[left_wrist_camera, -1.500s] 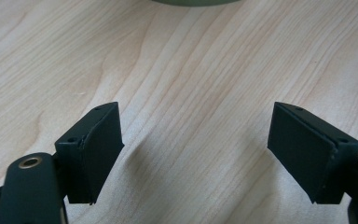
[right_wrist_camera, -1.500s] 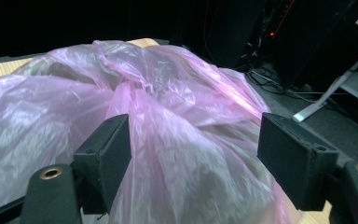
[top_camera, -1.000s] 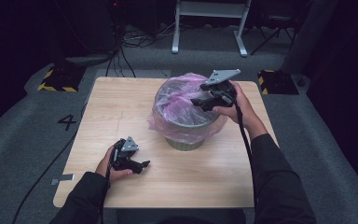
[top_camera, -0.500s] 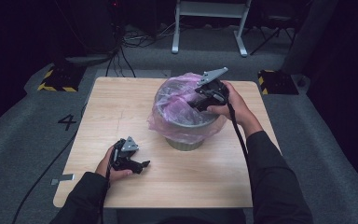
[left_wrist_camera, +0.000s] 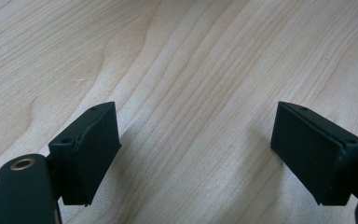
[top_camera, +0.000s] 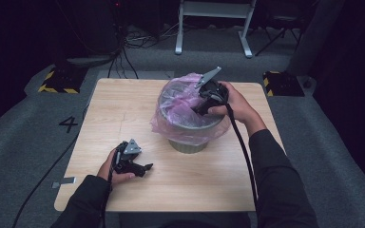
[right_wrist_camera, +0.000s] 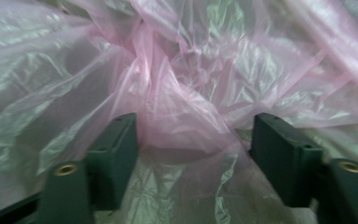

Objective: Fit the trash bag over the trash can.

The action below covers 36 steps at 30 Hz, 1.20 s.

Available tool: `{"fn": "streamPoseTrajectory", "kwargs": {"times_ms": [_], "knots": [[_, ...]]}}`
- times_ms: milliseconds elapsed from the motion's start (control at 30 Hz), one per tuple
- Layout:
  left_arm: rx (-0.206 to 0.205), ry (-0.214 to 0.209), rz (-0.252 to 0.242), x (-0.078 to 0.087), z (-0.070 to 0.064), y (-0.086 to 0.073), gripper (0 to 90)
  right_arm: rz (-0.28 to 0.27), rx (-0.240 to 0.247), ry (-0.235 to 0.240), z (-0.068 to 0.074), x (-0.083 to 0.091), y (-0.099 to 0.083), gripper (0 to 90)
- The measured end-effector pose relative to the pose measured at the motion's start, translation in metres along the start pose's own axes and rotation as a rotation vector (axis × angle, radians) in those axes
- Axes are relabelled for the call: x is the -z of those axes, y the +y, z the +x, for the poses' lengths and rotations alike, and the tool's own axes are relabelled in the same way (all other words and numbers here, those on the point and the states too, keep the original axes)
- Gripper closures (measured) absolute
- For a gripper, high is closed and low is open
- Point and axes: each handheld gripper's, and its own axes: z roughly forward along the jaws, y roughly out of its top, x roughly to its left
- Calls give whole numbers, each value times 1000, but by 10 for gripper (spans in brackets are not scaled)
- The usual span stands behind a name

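Observation:
A grey bin [top_camera: 186,141] stands right of the table's middle, lined with a pink plastic bag [top_camera: 171,114] that drapes over its rim. My right gripper [top_camera: 197,108] tilts down into the bin's mouth from the right. In the right gripper view its jaws stand open around a bunched fold of the pink bag [right_wrist_camera: 177,107], with film pressing between the fingers [right_wrist_camera: 116,154]. My left gripper [top_camera: 145,168] rests low on the table near the front left. Its jaws are open [left_wrist_camera: 196,154] over bare wood with nothing between them.
The wooden table [top_camera: 123,109] has free surface to the left of and behind the bin. Around it lies grey carpet marked with a "4" [top_camera: 69,124]. Cables [top_camera: 123,52] and a white frame stand [top_camera: 214,19] sit beyond the far edge.
My right gripper has tipped forward and gone lower into the bin's mouth, nosing into the pink bag. My left gripper has stayed in place on the table.

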Motion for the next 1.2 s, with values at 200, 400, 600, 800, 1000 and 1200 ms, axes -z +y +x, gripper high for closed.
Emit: {"fn": "streamPoseTrajectory", "kwargs": {"times_ms": [200, 400, 600, 800, 1000, 1200], "knots": [[1, 1, 0, 0, 0, 0, 152, 96, 3, -5, -4, -9, 7, 243], [0, 1, -1, 0, 0, 0, 153, 105, -13, -1, -9, -12, 9, 228], [2, 1, -1, 0, 0, 0, 153, 149, 7, -9, -8, -15, 10, 217], [1, 2, -1, 0, 0, 0, 153, 169, 0, -32, -6, -15, 11, 211], [1, 1, -1, 0, 0, 0, 153, 110, -1, -66, -3, -10, 9, 207], [2, 1, -1, 0, 0, 0, 153, 157, 14, -139, 4, -11, 11, 206]]}}
